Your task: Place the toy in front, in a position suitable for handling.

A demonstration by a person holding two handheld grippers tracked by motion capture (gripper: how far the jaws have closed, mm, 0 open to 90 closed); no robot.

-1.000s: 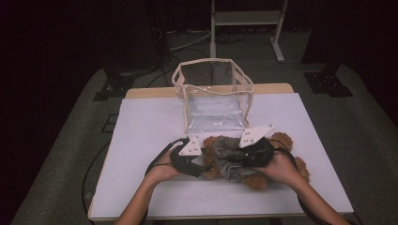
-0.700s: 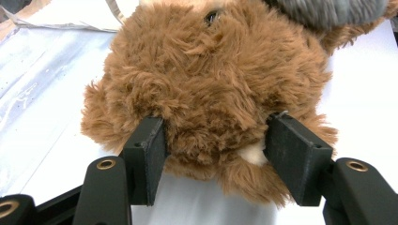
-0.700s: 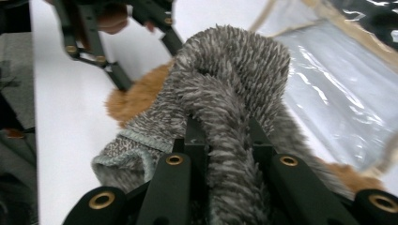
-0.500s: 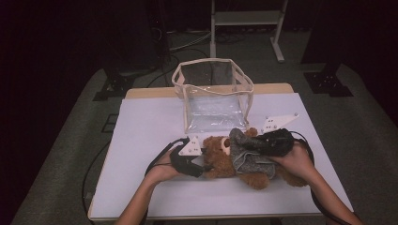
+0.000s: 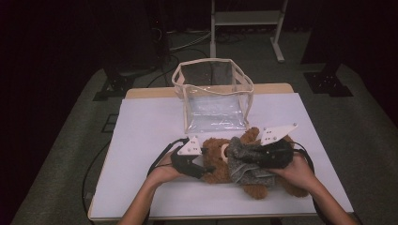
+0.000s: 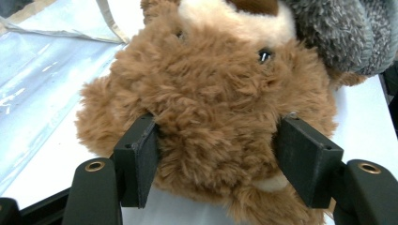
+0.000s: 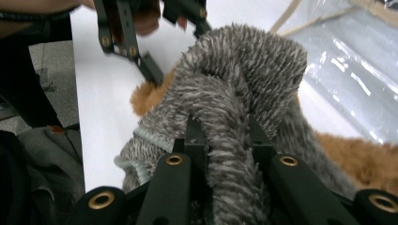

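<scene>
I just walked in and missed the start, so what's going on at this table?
A person works on a brown plush teddy bear lying on the white table in front of a clear plastic bag. The left gripper has its fingers around the bear's head, and they have just been opening. The right gripper is shut on the bear's grey knitted sweater, pulling at it.

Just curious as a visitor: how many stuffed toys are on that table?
1: a brown teddy bear lying near the table's front edge, before the clear bag, between the two tongs. Nothing seems hidden inside the see-through bag.
</scene>
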